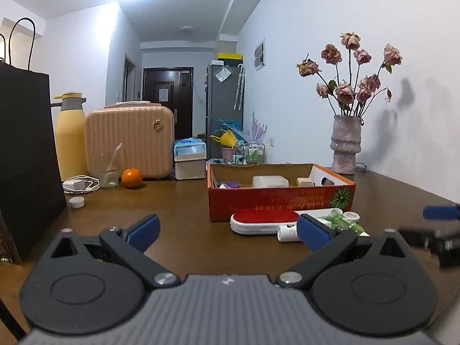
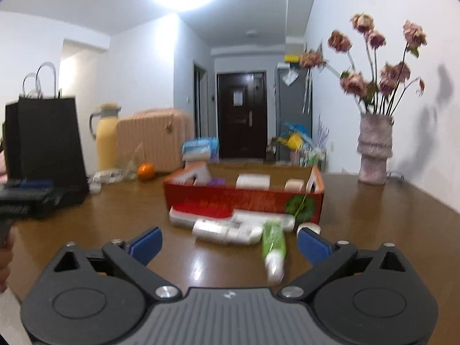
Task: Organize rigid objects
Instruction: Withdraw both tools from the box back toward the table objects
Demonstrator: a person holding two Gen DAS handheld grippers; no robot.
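The right tool (image 2: pixel 229 243) hovers low over the brown surface (image 2: pixel 100 224) with its blue pads spread wide and nothing between them. Just ahead of it, at about one o'clock, lies a green tube (image 2: pixel 274 244) with a white cap; its long axis runs almost straight away from the tool, cap end nearest, green end pointing toward the red cardboard box (image 2: pixel 244 198). Beyond the tube, at twelve o'clock, a white tube (image 2: pixel 227 231) lies crosswise, and behind that a red-topped lint brush (image 2: pixel 201 211) rests against the box front. The view is blurred, so fine contact between these pieces cannot be told.

The left tool (image 1: pixel 228 230) is also spread wide and empty. From it the same cluster sits at one to two o'clock, with the lint brush (image 1: pixel 263 221) nearest, and the box (image 1: pixel 281 198) behind.

The right tool appears the nearer to the green tube. Since the tube lies lengthwise along the approach, the pads would likely close across its narrow width near the cap without needing a wrist turn; the open box lies straight beyond, at twelve o'clock.
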